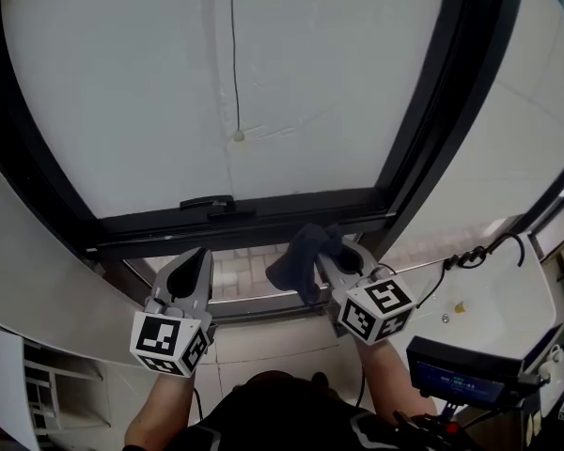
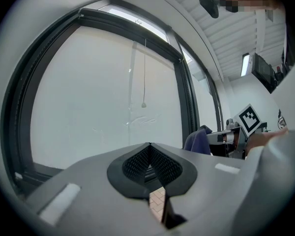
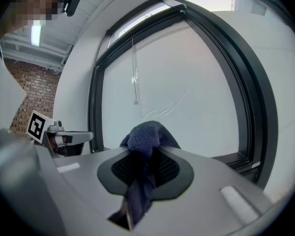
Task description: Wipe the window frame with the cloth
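A dark blue cloth [image 1: 303,259] is bunched between the jaws of my right gripper [image 1: 331,250], which is shut on it; the same cloth [image 3: 145,140] sticks out past the jaws in the right gripper view. It hangs just in front of the black window frame [image 1: 263,216], whose lower rail runs across the head view. My left gripper [image 1: 199,257] is shut with nothing in it, a little left of the cloth and just below the rail. From the left gripper [image 2: 148,150], the cloth [image 2: 199,140] shows off to the right.
A black window handle [image 1: 207,202] sits on the lower rail. A blind cord with a small weight [image 1: 238,135] hangs in front of the white pane. A black upright frame post [image 1: 442,111] rises at the right. A dark device with a blue screen [image 1: 461,376] is at lower right.
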The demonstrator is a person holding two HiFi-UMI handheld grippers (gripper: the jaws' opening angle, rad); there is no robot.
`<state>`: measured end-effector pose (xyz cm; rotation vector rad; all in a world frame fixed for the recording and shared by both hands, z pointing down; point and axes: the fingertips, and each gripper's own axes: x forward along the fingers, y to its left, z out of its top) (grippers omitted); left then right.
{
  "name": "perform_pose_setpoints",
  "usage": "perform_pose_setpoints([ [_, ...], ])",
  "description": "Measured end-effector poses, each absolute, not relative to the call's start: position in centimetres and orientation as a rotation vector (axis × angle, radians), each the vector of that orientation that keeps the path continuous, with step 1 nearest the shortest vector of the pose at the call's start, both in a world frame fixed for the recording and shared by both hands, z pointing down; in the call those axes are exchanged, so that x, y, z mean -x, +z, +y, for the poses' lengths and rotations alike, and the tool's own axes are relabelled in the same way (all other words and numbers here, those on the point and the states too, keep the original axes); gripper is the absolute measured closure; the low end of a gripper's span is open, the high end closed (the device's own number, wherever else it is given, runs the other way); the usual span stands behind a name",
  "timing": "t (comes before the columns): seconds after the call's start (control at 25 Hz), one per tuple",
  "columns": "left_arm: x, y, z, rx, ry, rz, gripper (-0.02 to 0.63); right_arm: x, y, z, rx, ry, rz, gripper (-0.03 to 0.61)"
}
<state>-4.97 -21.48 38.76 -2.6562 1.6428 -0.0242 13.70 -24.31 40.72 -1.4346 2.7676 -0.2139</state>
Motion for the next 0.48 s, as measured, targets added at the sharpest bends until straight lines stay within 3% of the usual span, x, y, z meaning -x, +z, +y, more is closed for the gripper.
perform_pose_setpoints([
  [0.48,4.26,39.42,-20.95,2.677,-0.021,1.637,0.620,-13.77,40.66,-23.58,1.410,-0.207,2.775,0.528],
])
